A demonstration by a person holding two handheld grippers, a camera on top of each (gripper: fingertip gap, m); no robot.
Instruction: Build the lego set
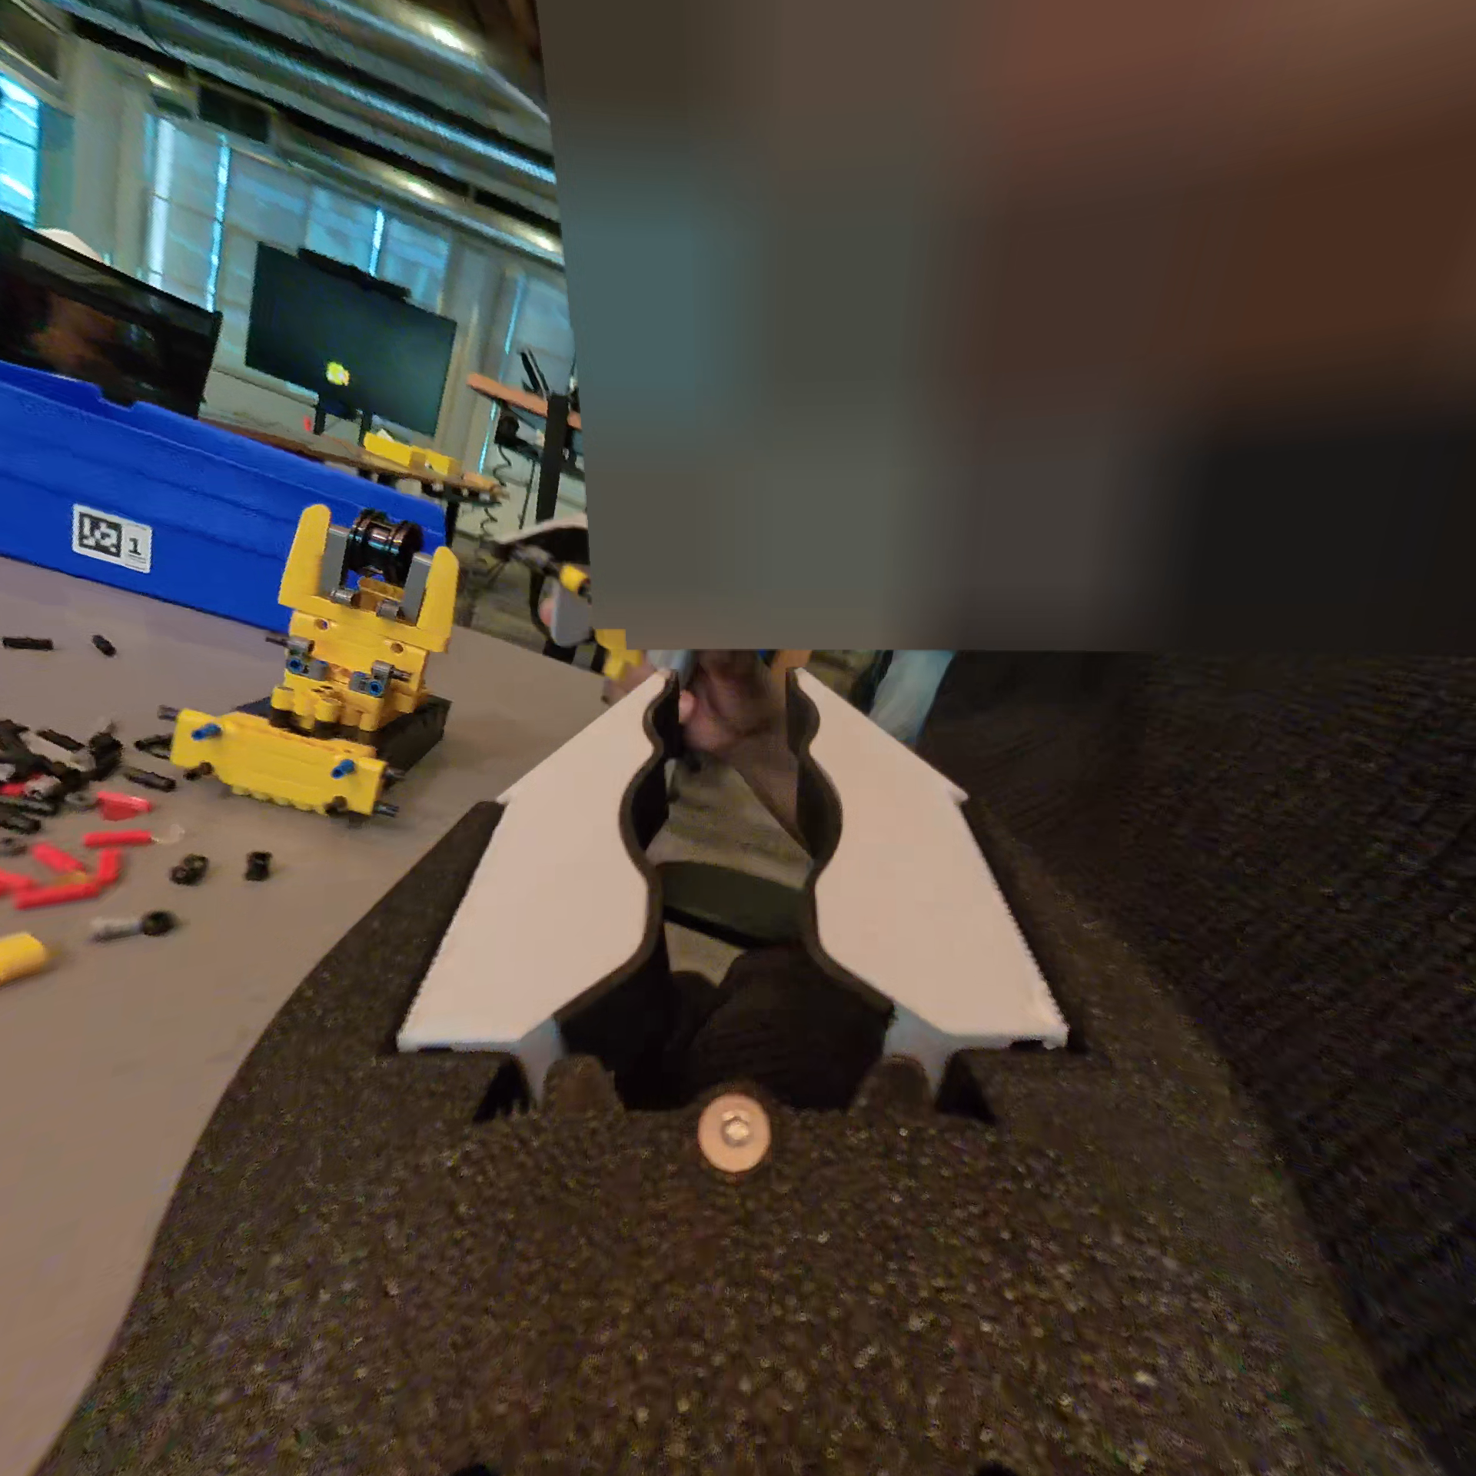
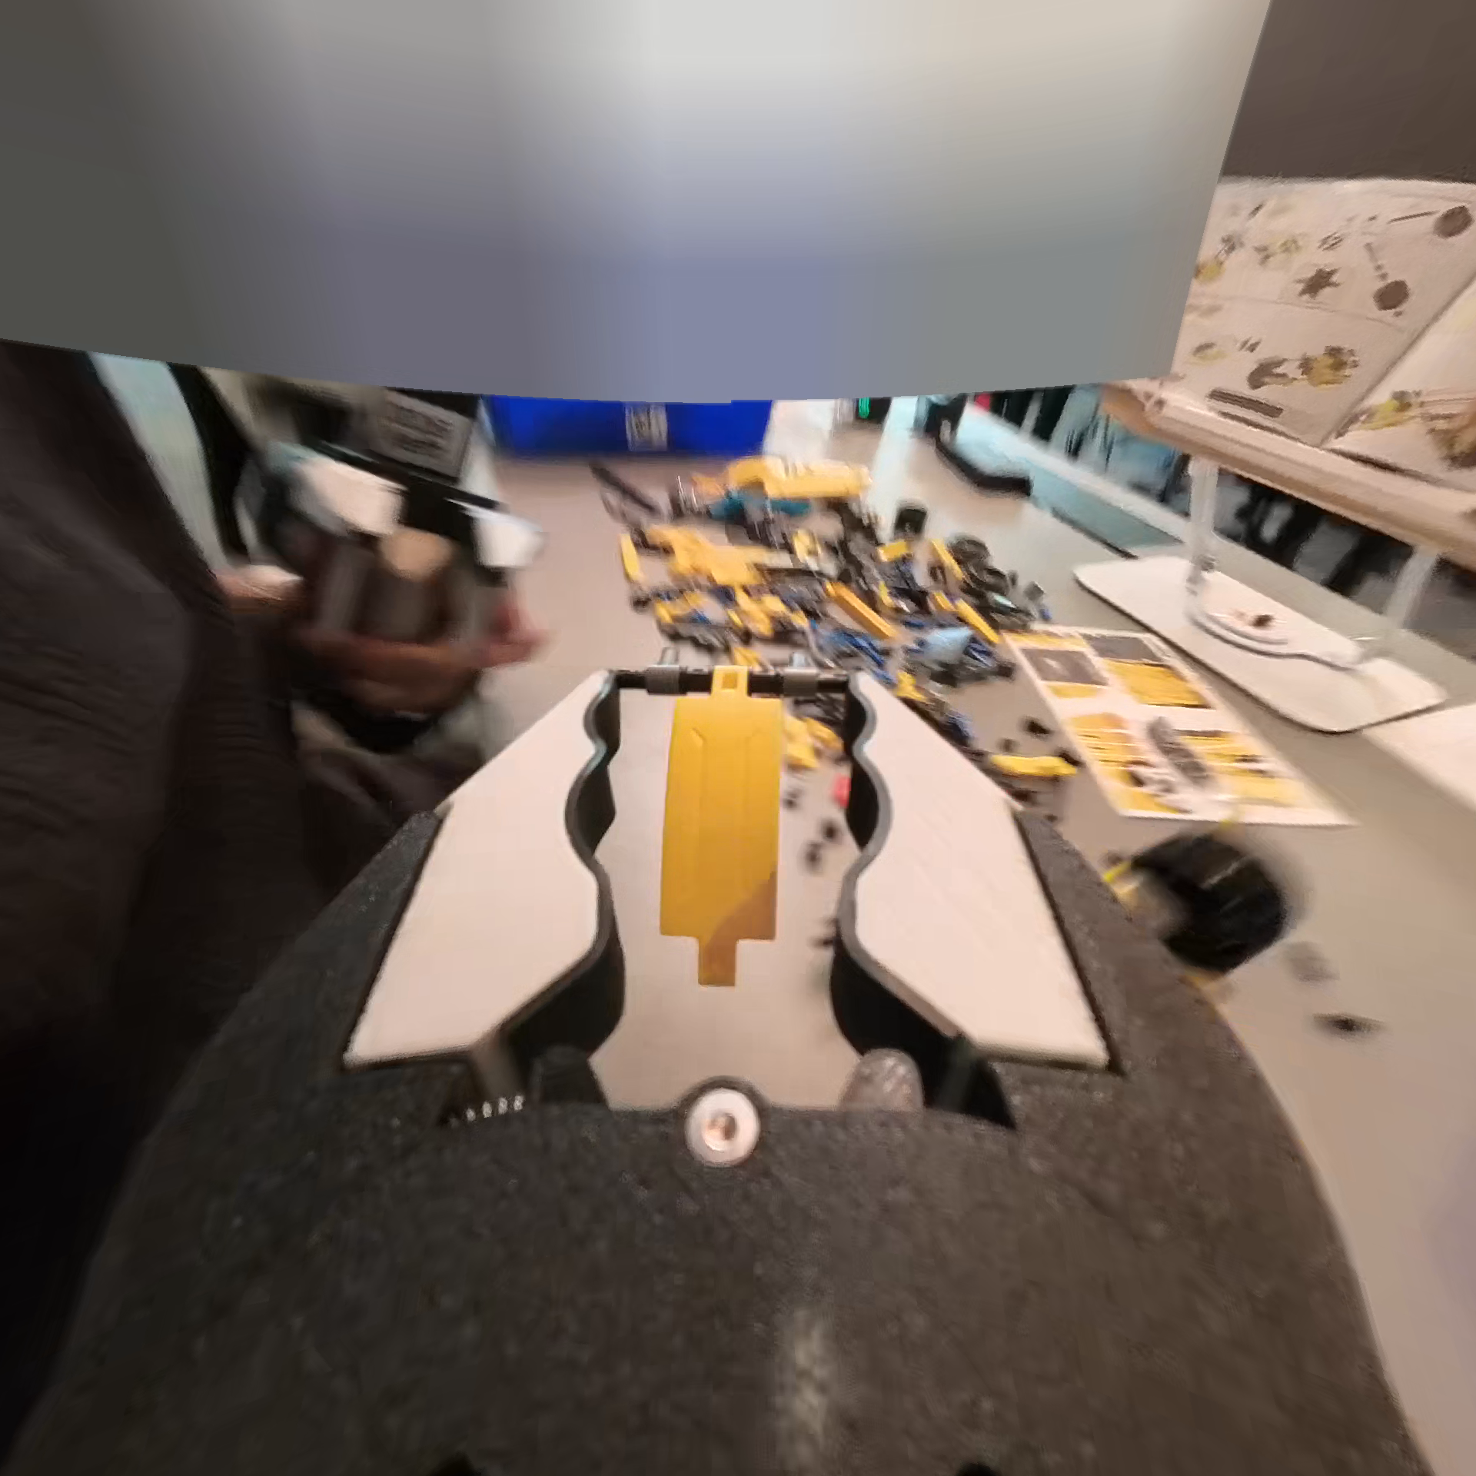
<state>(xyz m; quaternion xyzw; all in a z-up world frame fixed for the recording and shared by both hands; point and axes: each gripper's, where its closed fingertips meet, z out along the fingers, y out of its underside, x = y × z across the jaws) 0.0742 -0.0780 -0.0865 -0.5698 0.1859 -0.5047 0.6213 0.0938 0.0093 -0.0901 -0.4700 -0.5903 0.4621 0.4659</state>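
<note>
Right wrist view: a thin black axle carrying a yellow panel [image 2: 719, 815] is pinched at the right gripper [image 2: 731, 685] jaws' tips above the tabletop [image 2: 559, 679] — the left gripper [image 1: 731, 679], jaws narrowly parted, is seen empty.

The left gripper [image 1: 731, 687] fills the lower centre of its frame, its white fingers [image 1: 559, 862] parted by a narrow gap with nothing between them. The right gripper [image 2: 731, 687], lower centre of its frame, has its fingers [image 2: 487, 902] spread wider, tips pinching a thin black rod.
</note>
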